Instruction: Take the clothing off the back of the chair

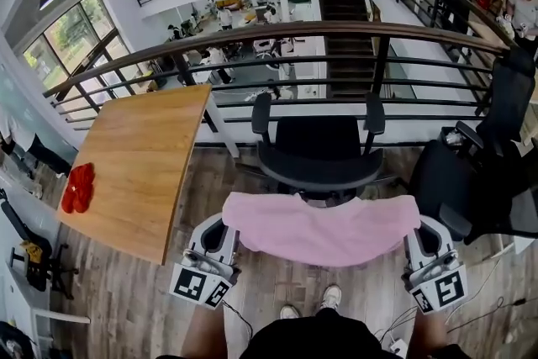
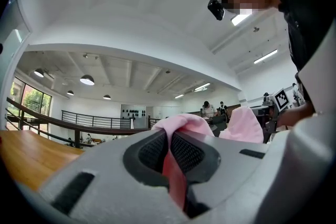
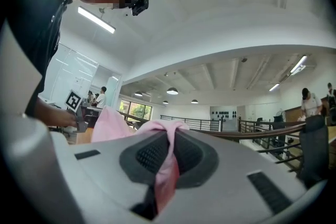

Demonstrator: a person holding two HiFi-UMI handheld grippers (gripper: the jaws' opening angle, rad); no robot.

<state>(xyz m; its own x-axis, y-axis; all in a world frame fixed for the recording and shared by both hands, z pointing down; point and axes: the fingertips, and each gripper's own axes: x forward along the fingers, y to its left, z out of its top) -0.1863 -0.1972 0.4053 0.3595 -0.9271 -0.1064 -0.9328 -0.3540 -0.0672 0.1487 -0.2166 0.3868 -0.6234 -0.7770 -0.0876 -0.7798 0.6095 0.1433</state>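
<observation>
Mezzanine with a plank floor [image 1: 126, 298] and a dark railing [image 1: 294, 34] over a lower hall. A wooden table [image 1: 139, 164] sits at the left with a red lump [image 1: 78, 187] near its edge. A black chair [image 1: 318, 149] is straight ahead, its seat facing the railing and its back toward me. A second chair [image 1: 471, 181] stands at the right.

The pink cloth [image 1: 324, 227] spans flat between my two claws, on my side of the chair back. I can't tell whether its far edge touches the back.

Left gripper [image 1: 220, 233] holds the cloth's left end. Its own view shows the jaws pressed together on a pink fold that runs down the seam between the pads.

Right gripper [image 1: 424, 235] holds the right end the same way, pinching a fold that bunches above the jaws and trails below. Both claws point about level.
</observation>
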